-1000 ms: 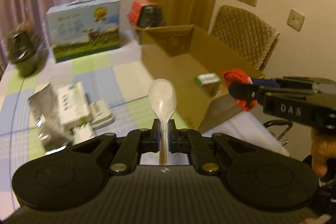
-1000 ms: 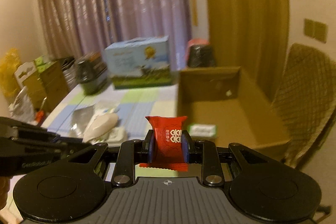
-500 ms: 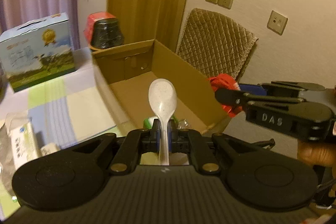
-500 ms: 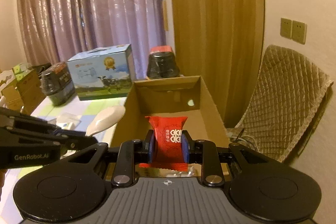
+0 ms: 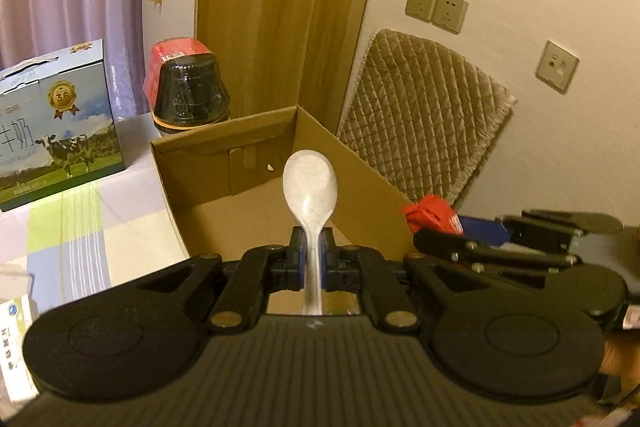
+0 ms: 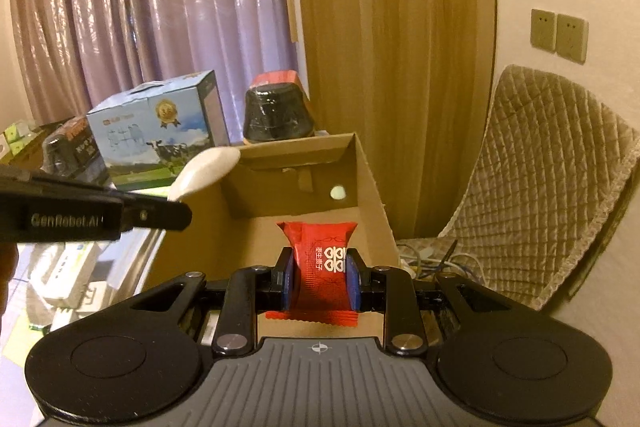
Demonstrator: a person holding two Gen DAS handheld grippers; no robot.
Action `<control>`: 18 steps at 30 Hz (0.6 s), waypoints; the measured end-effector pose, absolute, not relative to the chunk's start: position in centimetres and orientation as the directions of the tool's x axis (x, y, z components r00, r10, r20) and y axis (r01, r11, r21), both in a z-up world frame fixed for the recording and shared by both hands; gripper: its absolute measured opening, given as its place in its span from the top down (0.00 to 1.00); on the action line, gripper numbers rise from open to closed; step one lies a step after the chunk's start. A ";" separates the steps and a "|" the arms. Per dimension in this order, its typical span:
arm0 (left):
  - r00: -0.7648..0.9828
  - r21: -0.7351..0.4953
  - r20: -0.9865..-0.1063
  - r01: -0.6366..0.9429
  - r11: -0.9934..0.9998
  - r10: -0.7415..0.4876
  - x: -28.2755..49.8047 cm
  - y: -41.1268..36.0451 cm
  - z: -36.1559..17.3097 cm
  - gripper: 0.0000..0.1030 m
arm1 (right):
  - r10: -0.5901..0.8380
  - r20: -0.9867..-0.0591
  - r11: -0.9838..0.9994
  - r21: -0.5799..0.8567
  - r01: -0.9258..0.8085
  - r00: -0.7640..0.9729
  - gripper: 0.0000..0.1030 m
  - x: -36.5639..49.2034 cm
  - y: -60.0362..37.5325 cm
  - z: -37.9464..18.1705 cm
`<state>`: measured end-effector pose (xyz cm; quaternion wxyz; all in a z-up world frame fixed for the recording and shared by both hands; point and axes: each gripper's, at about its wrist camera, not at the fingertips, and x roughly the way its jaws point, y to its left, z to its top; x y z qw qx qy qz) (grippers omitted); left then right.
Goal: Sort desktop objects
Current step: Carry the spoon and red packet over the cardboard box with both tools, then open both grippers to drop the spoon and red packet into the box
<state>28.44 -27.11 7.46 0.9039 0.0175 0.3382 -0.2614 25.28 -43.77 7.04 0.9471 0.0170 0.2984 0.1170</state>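
Observation:
My left gripper (image 5: pixel 312 251) is shut on the handle of a white speckled spoon (image 5: pixel 310 187), whose bowl sticks up over the open cardboard box (image 5: pixel 224 147). My right gripper (image 6: pixel 320 271) is shut on a red candy packet (image 6: pixel 320 259), held above the same box (image 6: pixel 368 171). In the left wrist view the right gripper (image 5: pixel 436 231) comes in from the right with the red packet (image 5: pixel 432 215) at the box's right wall. The right wrist view shows the left gripper (image 6: pixel 176 213) and its spoon (image 6: pixel 204 173) at the box's left side.
A blue milk carton box (image 5: pixel 52 127) and a black jar with a red lid (image 5: pixel 188 91) stand behind the box on the checked tablecloth (image 5: pixel 80 227). A quilted chair (image 6: pixel 552 179) stands right of the table. White packets (image 6: pixel 64 267) lie on the table's left part.
Both grippers have travelled to the right, from over the table to over the cardboard box, still holding the spoon and the red packet. The box now fills the middle of both views.

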 end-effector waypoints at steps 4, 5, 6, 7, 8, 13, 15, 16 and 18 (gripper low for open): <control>0.635 -0.138 -0.624 0.484 0.864 -0.456 30.7 -27.5 6.9 0.96 | 0.236 -0.570 0.971 0.105 -0.215 0.787 0.77 26.8 -43.5 6.0; 0.635 -0.138 -0.625 0.483 0.865 -0.454 31.1 -27.5 6.7 0.96 | 0.237 -0.572 0.971 0.105 -0.217 0.785 0.77 27.2 -43.4 5.7; 0.637 -0.135 -0.626 0.480 0.867 -0.450 31.5 -27.6 6.4 0.96 | 0.237 -0.575 0.971 0.104 -0.217 0.783 0.77 27.5 -43.3 5.4; 0.638 -0.134 -0.627 0.477 0.869 -0.447 31.9 -27.6 6.1 0.96 | 0.237 -0.578 0.971 0.105 -0.217 0.781 0.77 27.9 -43.1 5.1; 0.636 -0.137 -0.630 0.475 0.869 -0.446 32.3 -27.6 5.9 0.96 | 0.238 -0.581 0.970 0.107 -0.217 0.778 0.77 28.2 -43.1 4.9; 0.628 -0.146 -0.638 0.469 0.871 -0.445 33.4 -27.6 4.5 0.96 | 0.239 -0.590 0.970 0.115 -0.213 0.772 0.77 29.4 -42.9 4.0; 0.627 -0.159 -0.641 0.457 0.875 -0.444 33.8 -27.4 4.2 0.92 | 0.245 -0.591 0.969 0.125 -0.213 0.769 0.77 29.7 -42.9 3.9; 0.628 -0.166 -0.641 0.449 0.878 -0.442 34.0 -27.3 4.1 0.74 | 0.248 -0.592 0.968 0.130 -0.213 0.767 0.77 29.8 -42.9 3.8; 0.658 -0.152 -0.621 0.432 0.889 -0.426 33.8 -26.9 4.3 0.59 | 0.244 -0.591 0.970 0.127 -0.209 0.769 0.77 29.9 -42.9 3.8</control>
